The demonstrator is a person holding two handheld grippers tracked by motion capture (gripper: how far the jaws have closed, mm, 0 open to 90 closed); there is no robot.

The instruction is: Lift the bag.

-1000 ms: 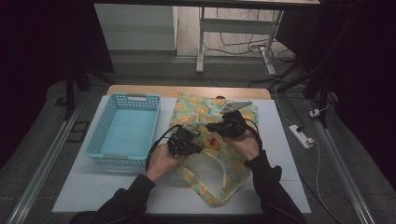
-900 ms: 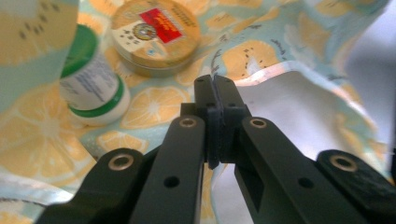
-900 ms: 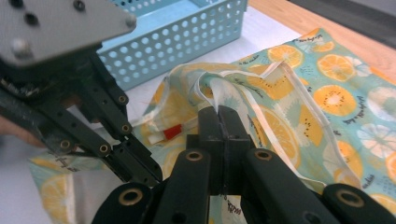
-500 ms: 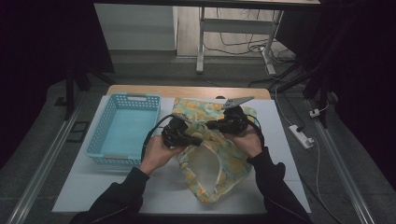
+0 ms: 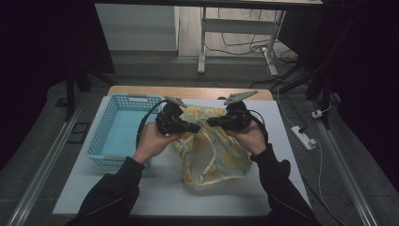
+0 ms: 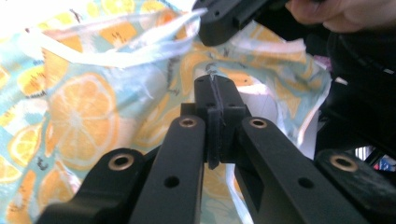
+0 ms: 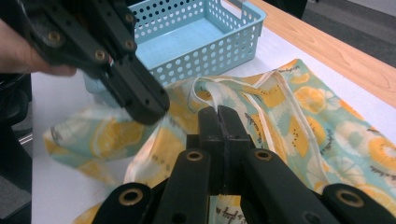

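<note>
Two handheld grippers, one fruit-print cloth bag, one basket, on a white table [image 5: 117,188].

Item 1: cloth bag [image 5: 221,157], pale turquoise with orange-slice print and white trim. Lies on the table centre-right, its near part spread flat, its far edge lifted between the two grippers. White strap [image 7: 212,91] loops up from the fabric in the right gripper view.

Item 2: left gripper [image 5: 194,128], held in the left hand [image 5: 153,141], pointing right. Jaws pressed together; in the left gripper view [image 6: 215,86] the tips sit against the bag's fabric, which lies all around and beyond them. Whether cloth is caught between them cannot be told.

Item 3: right gripper [image 5: 209,123], held in the right hand [image 5: 249,136], pointing left, tips near those of the left gripper. Jaws pressed together in the right gripper view [image 7: 217,112], the bag directly under and beyond the tips; a pinch of fabric cannot be confirmed.

Item 4: light blue perforated basket [image 5: 101,141], on the table left of the bag, just beside it.
</note>
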